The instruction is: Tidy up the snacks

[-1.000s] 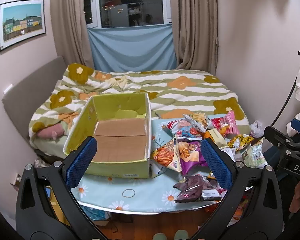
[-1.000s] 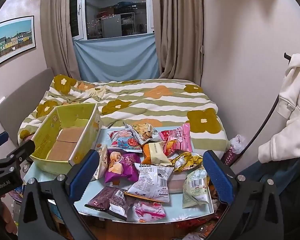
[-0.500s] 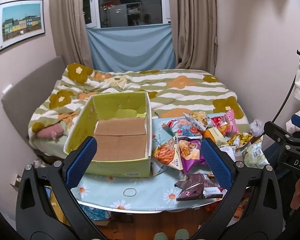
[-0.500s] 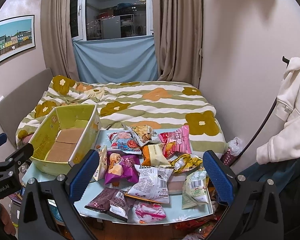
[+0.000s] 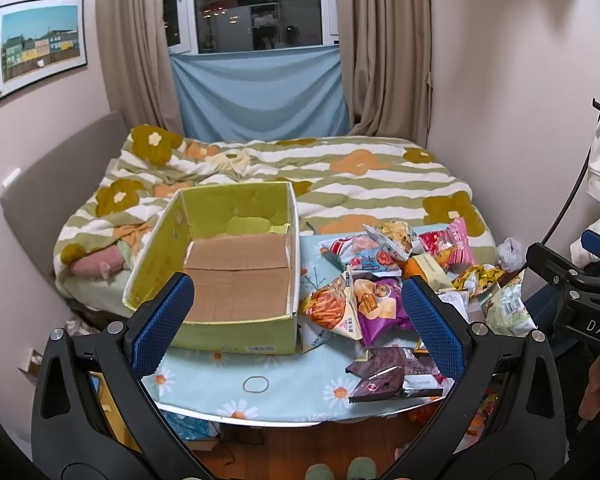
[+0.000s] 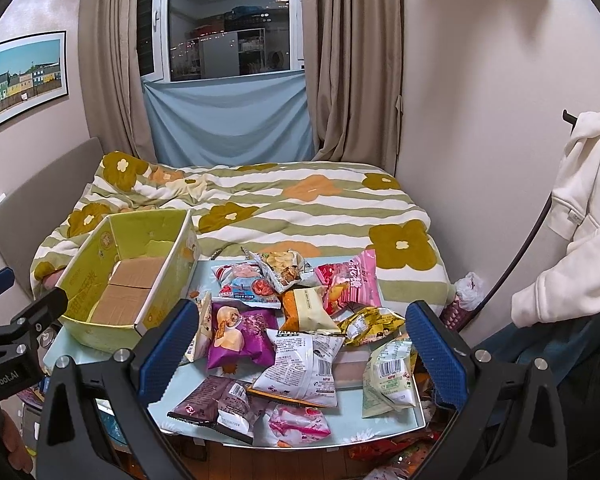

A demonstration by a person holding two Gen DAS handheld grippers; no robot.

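An open yellow-green cardboard box stands empty on the left of a small table; it also shows in the right wrist view. A pile of snack bags lies to its right: a purple bag, a white bag, a pink bag, a dark brown bag. My left gripper is open and empty, held above the table's near edge before the box. My right gripper is open and empty above the snack pile.
A bed with a striped flower quilt lies right behind the table. A rubber band lies on the tablecloth. A white hoodie hangs at the right wall. More packets lie on the floor under the table.
Both grippers have drifted slightly with the views; the box and snacks have not moved. Nothing was taken hold of.
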